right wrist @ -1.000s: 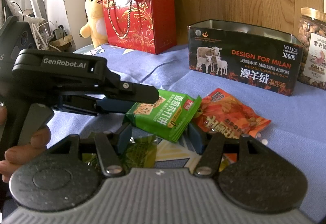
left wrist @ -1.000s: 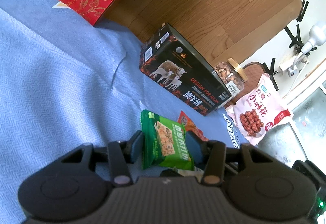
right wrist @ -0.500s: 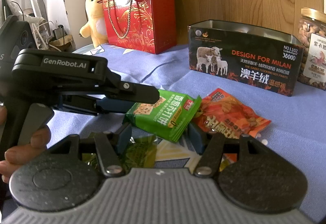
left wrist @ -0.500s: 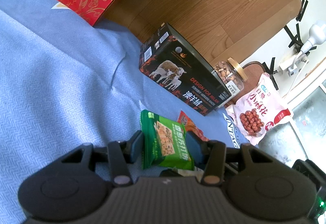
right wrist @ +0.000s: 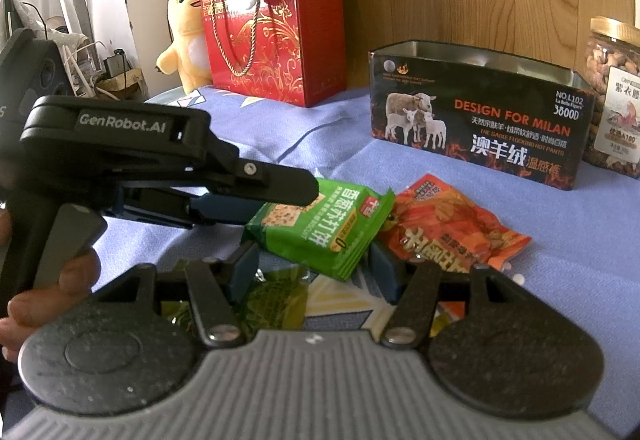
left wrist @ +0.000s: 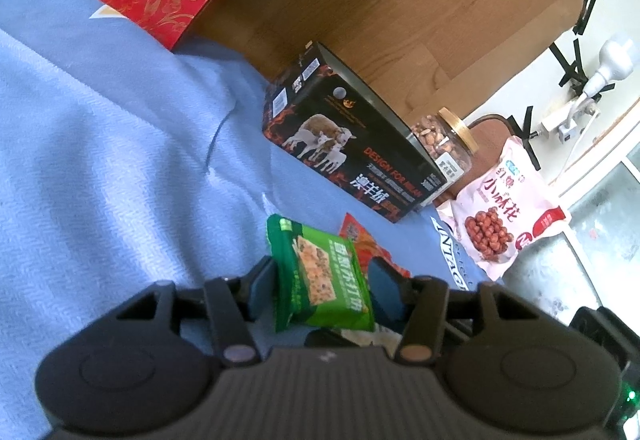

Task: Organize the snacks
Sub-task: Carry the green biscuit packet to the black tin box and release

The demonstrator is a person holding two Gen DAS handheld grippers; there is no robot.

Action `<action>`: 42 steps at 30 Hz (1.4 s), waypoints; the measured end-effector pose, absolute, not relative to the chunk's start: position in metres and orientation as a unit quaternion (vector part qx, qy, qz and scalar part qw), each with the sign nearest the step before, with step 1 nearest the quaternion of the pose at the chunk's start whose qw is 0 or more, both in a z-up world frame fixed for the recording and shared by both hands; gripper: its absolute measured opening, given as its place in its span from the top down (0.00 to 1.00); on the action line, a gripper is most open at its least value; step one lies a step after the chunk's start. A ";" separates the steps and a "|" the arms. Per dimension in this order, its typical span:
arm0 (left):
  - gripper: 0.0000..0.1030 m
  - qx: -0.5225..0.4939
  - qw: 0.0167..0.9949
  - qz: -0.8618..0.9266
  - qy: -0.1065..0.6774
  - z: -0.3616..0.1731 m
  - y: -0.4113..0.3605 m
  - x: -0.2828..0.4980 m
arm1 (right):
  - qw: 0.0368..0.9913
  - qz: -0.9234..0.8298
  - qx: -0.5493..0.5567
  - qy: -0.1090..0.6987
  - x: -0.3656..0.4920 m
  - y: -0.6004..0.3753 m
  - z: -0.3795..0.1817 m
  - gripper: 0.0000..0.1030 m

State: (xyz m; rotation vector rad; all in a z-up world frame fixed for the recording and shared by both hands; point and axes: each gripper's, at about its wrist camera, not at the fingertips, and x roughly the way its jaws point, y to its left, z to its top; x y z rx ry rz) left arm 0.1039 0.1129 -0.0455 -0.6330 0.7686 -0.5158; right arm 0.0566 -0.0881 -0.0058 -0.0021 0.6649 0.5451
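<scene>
A green biscuit packet (left wrist: 320, 276) hangs just above the blue bedspread between the pads of my left gripper (left wrist: 320, 276). Its jaws are opening, and both pads still touch the packet's edges. In the right wrist view the same green packet (right wrist: 320, 228) is tilted. Its lower end fills the gap of my right gripper (right wrist: 312, 264), whose fingers close on its sides. An orange snack packet (right wrist: 448, 224) lies on the bed just right of it. The open black tin box (right wrist: 472, 135) with the sheep picture stands behind.
A nut jar (right wrist: 612, 95) stands right of the tin, and a pink peanut bag (left wrist: 500, 211) lies further on. A red gift bag (right wrist: 276, 27) and a yellow plush toy (right wrist: 184, 35) sit at the back left. Another wrapper (right wrist: 276, 296) lies under my right gripper.
The left gripper's pads have drawn slightly apart around the green packet. Neither hand nor the packet has shifted.
</scene>
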 end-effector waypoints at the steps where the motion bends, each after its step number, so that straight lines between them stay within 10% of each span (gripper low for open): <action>1: 0.50 -0.301 0.847 -0.245 0.364 -0.046 0.113 0.104 | 0.910 0.263 -0.003 0.321 0.056 -0.088 -0.006 0.41; 13: 0.47 -0.306 0.847 -0.258 0.350 -0.043 0.113 0.102 | 0.933 0.242 -0.035 0.265 0.041 -0.085 0.003 0.61; 42: 0.47 -0.287 0.868 -0.297 0.274 0.012 0.094 0.092 | 0.964 0.194 -0.040 0.176 0.020 -0.094 0.031 0.61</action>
